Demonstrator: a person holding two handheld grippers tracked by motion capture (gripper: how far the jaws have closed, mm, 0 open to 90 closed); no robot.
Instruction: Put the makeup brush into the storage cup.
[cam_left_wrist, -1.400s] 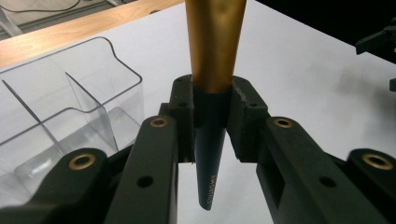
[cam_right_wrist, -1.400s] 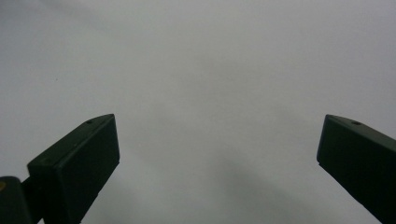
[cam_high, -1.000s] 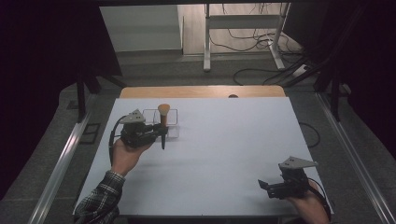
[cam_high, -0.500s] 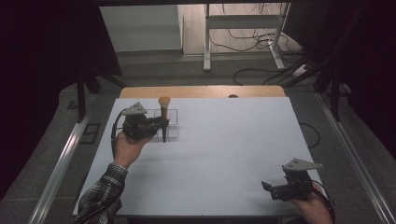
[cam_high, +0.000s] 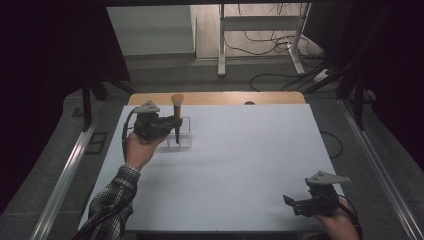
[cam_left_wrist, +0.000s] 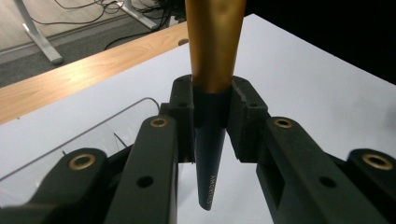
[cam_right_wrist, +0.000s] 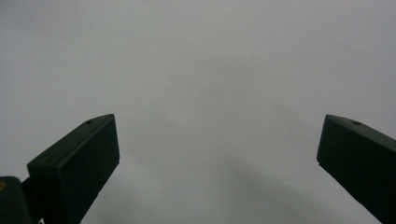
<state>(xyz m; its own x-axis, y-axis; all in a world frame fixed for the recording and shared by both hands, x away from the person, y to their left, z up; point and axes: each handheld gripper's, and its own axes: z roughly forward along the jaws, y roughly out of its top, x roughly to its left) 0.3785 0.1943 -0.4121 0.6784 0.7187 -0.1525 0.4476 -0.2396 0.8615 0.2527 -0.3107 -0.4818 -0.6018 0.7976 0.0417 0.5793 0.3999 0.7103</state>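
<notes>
Gold-and-black brush (cam_left_wrist: 212, 93), white table (cam_high: 250, 160), plaid sleeve (cam_high: 111, 202).

Small lettering on brush handle (cam_left_wrist: 208, 184) (illegible), nothing else

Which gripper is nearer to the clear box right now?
Left. The left gripper, shut on the brush, is right beside the clear box at the table's far left. The right gripper sits open at the near right corner, far from it.
</notes>
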